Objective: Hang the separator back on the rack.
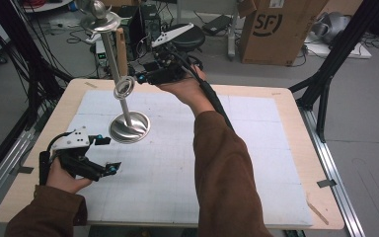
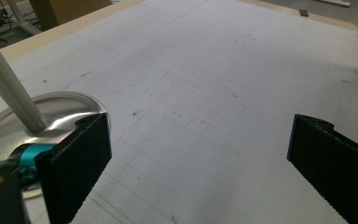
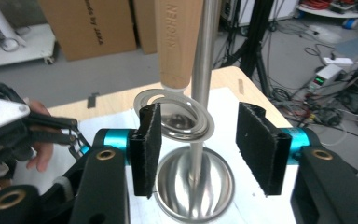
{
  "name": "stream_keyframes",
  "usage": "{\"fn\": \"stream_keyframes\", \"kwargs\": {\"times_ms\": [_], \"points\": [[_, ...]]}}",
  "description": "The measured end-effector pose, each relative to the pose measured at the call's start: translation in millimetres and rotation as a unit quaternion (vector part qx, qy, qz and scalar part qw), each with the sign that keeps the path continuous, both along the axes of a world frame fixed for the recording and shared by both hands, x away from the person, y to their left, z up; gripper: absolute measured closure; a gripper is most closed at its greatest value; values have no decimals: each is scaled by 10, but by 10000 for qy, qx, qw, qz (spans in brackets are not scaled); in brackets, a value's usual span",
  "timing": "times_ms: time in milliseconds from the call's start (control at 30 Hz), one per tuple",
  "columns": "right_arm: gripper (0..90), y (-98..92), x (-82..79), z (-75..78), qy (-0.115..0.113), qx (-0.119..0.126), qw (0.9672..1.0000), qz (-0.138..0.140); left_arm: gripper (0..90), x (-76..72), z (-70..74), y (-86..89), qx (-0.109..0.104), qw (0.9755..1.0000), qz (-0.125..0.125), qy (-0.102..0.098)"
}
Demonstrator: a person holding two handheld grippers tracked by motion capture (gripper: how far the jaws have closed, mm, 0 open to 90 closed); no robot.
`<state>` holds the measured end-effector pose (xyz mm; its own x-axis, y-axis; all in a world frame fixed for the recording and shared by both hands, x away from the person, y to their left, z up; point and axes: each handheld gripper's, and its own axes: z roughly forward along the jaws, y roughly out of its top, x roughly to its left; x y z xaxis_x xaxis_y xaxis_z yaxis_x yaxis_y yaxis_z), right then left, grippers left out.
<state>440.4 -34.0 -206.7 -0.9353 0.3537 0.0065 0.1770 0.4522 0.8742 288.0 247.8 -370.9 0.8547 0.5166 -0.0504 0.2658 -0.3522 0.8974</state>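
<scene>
High view showed a steel stand (image 1: 129, 127) on the white mat of the desk (image 1: 286, 98), its round dished base flat and its pole rising, tilted in the picture, to a top plate. A metal ring (image 1: 124, 88) hung about halfway up the pole, and behind it stood a wooden handle (image 1: 122, 49) stamped KITCHEN.

The right claw (image 1: 139, 78) hovered just beside that ring, jaws well apart and gripping nothing; in the right gripper view the ring (image 3: 182, 116) sat between the two pads (image 3: 150, 140), nearer the left one, with the pole (image 3: 204, 70) running up behind it. To do this well, I judged the claw should centre on the ring's rim, close gently without nudging the pole, and keep the utensil level so the stand did not tip.

The left claw (image 1: 104, 154) waited low near the base, wide open and empty; steadying the base (image 2: 51, 116) would help.

The dished base held nothing but the pole's foot.
</scene>
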Motion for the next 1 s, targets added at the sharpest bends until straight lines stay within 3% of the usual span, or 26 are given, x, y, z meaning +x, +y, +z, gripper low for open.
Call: {"fn": "stream_keyframes", "kwargs": {"times_ms": [433, 767, 933, 1000], "points": [[413, -267, -192, 6, -127, -283, 9995, 22, 69, 3, -7, -8, 41, 10000, 2, 38], [361, -471, -335, -7, -166, -195, 9997, -36, 69, 28, -10, 7, -6, 10000, 22, 49], [333, -568, -409, -32, -116, -367, 9992, -79, 69, 41, -20, -9, 10, 10000, 6, 77], [331, -620, -458, -39, -184, -258, 9995, -69, 69, 37, -22, -12, -18, 10000, 13, 91]]}}
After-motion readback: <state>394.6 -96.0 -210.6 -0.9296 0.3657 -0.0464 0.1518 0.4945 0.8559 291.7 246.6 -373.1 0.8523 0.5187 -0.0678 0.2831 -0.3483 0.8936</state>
